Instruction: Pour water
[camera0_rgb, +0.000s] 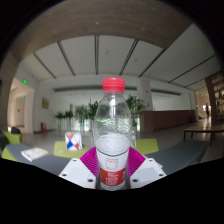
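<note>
A clear plastic water bottle (113, 135) with a red cap (114, 85) and a red and white label stands upright between my fingers. My gripper (112, 168) is shut on the bottle's lower part, at the label. Both magenta pads (86, 160) press against its sides. The bottle is held up in the air, with the room behind it. It looks mostly full of water.
A table with a white and red object (73, 141) and papers (34, 153) lies beyond on the left. Green potted plants (88, 112) stand further back. A desk (205, 130) is at the far right.
</note>
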